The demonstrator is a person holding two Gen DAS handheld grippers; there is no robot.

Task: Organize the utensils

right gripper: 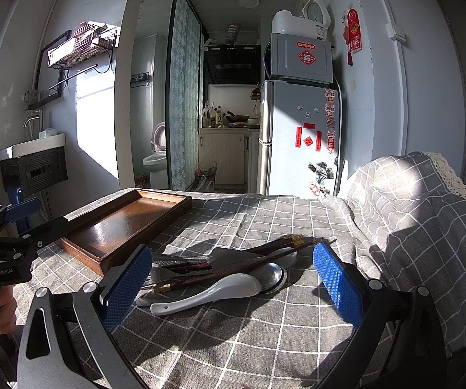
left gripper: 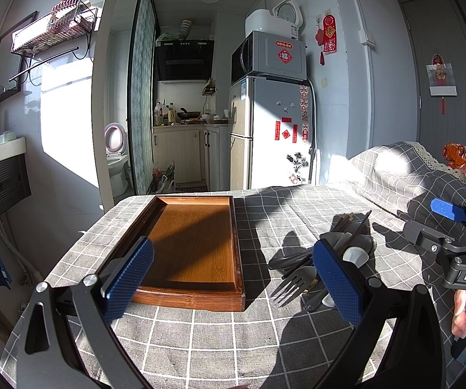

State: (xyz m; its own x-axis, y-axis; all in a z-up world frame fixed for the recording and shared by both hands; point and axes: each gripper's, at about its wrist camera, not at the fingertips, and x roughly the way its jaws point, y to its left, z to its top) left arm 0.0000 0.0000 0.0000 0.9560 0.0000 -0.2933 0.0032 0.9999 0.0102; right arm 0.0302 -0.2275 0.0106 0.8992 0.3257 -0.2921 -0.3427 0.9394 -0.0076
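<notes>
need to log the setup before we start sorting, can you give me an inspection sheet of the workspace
surface: table under a grey checked cloth, part sunlit, part in shadow
job's things: wooden tray with nothing in it; beside it a pile with a fork, dark chopsticks, a white ceramic spoon and metal spoons, overlapping
clutter: orange packet at the far right edge of the covered surface
grippers: left gripper open, holding nothing; right gripper open, fingers either side of the pile, not closed on it
cables: nothing seen on the table
surroundings: fridge with microwave on top, kitchen counter, washbasin, toilet behind
</notes>
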